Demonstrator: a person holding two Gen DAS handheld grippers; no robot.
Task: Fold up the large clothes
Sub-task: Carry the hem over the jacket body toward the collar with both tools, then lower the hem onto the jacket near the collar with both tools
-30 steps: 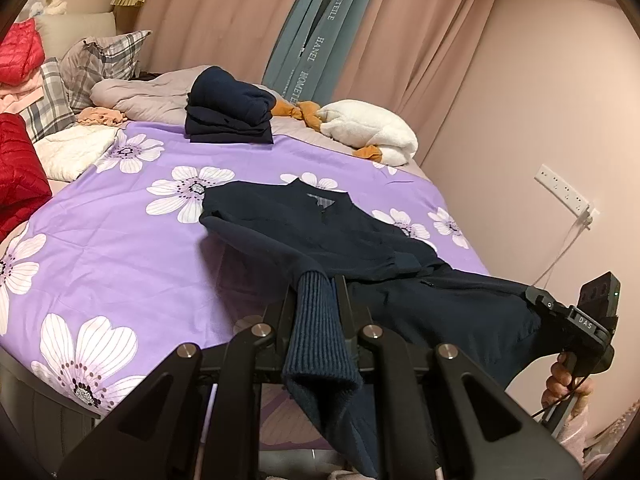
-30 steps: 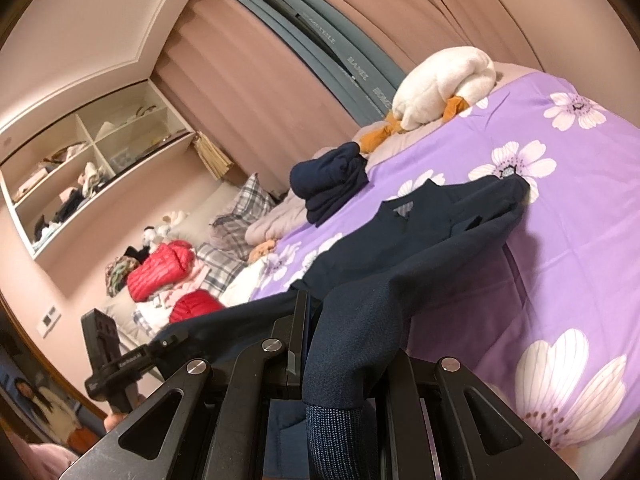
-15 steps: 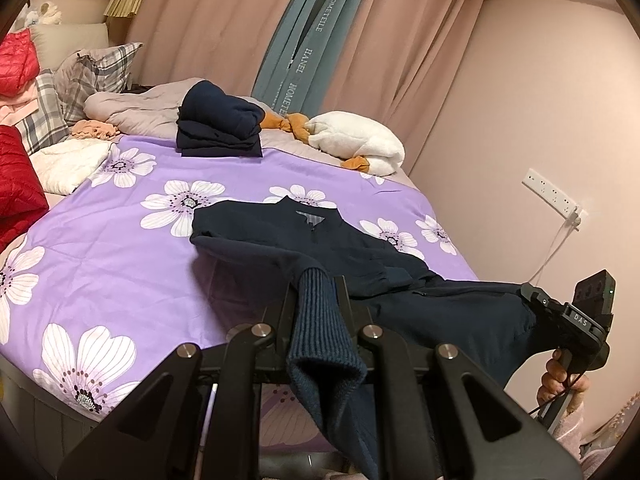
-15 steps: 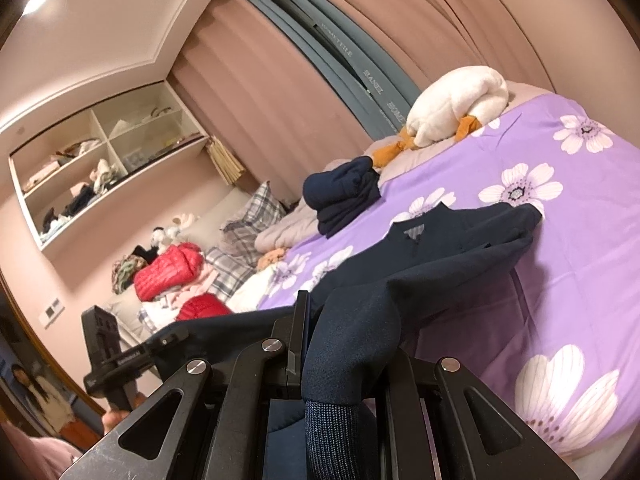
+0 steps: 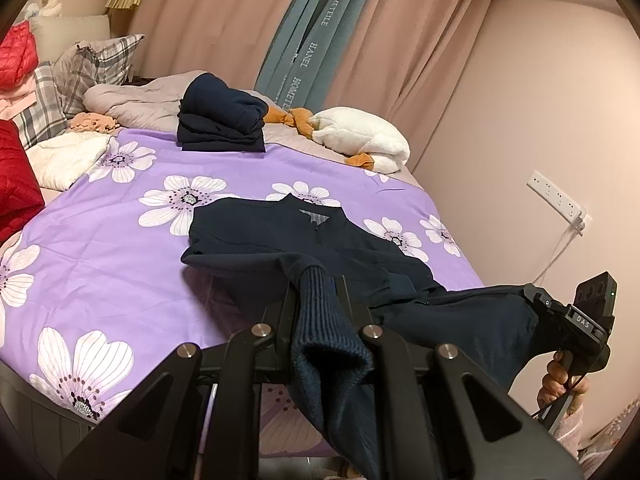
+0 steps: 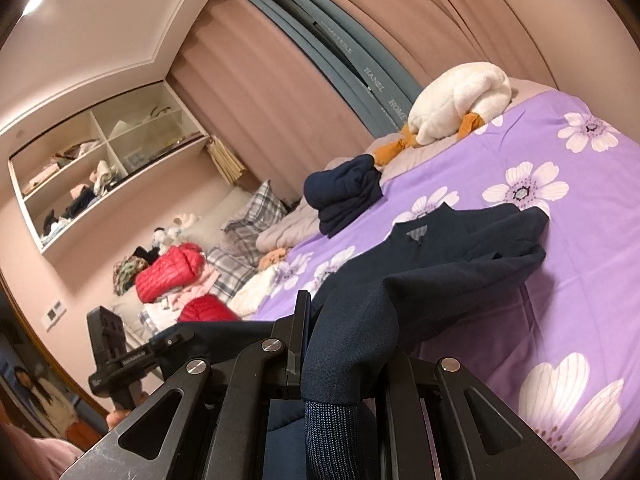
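Left gripper (image 5: 316, 300): fingers clamped on the ribbed knit cuff (image 5: 320, 320) of one sleeve of the dark navy zip-neck sweater (image 5: 280, 236); the cuff droops toward the camera. Right gripper (image 6: 344, 336): fingers clamped on the other sleeve just above its cuff, and this gripper also appears in the left wrist view at lower right, held by a hand (image 5: 560, 384). The sweater body lies collar-far on the purple bedsheet with white flower print (image 5: 100, 248), both sleeves lifted off it. Farther back: a folded navy garment stack (image 5: 220, 120), then a white plush goose (image 5: 360, 136), then pink curtains (image 5: 208, 20).
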